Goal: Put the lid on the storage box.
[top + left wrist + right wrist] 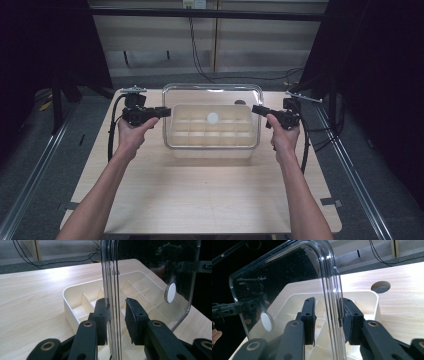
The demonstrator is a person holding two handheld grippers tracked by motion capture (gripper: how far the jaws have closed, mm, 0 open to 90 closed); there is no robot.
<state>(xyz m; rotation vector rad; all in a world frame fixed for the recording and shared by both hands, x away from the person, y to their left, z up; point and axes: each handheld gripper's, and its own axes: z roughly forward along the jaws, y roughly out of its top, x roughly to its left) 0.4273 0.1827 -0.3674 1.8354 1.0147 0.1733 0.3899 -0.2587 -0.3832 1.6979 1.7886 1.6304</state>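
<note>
Clear lid point(212, 95) held above the cream divided tray point(211, 131) on the counter point(200, 195), left tongs point(167, 111) clamped on its left rim, right tongs point(255, 108) clamped on its right rim, jaws nearly closed.

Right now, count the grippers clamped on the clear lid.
2. The left gripper pinches the clear lid at its left edge; the right gripper pinches its right edge, above the compartment tray.
</note>
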